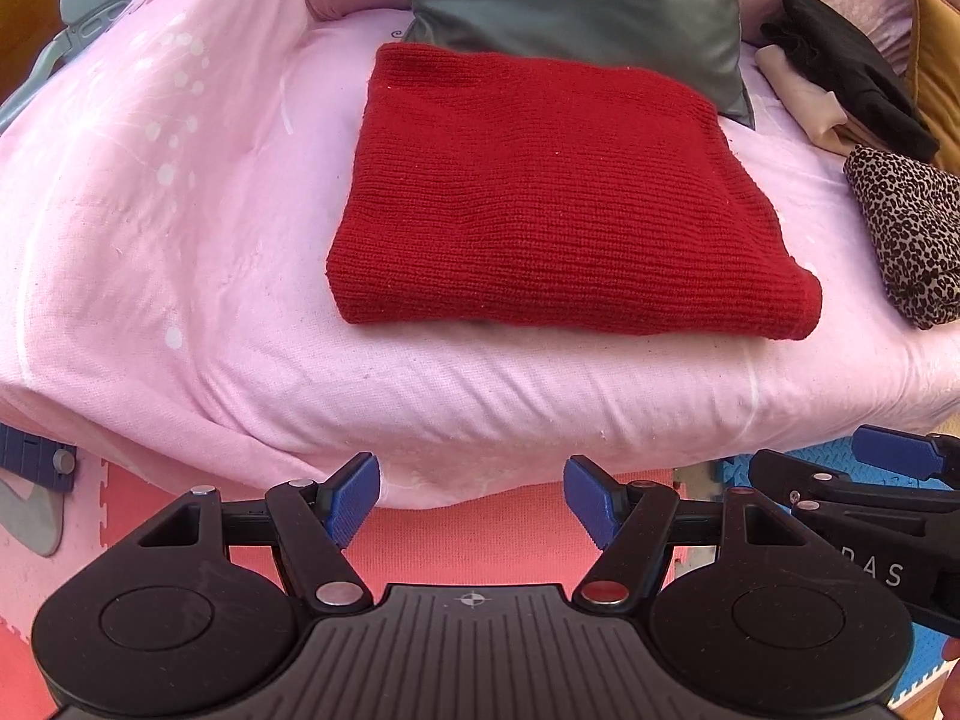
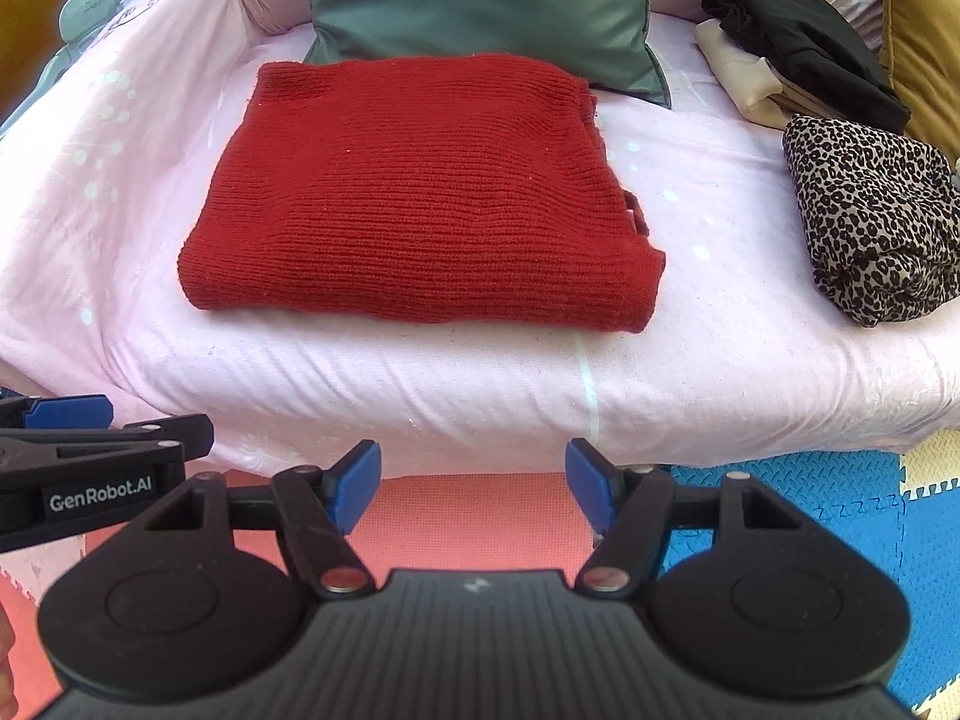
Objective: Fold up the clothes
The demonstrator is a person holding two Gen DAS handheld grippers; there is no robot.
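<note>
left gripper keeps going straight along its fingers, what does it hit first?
Probably the pink sheet at the bed's front edge: the open left gripper holds nothing, and the folded red sweater lies farther back. Depth is unclear.

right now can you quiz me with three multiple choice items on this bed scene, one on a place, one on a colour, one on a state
1. Where does the leopard-print garment lie relative to the red knit sweater?
A. on top of it
B. to its right, apart
C. under it

2. What colour is the pillow behind the sweater?
A. grey-green
B. white
C. orange

3. What state is the sweater in?
A. hanging
B. spread flat, unfolded
C. folded on the bed sheet

Answers: 1 B, pink sheet shows between them. 2 A, its satin cover is grey-green. 3 C, it lies as a compact rectangle with doubled edges.
</note>
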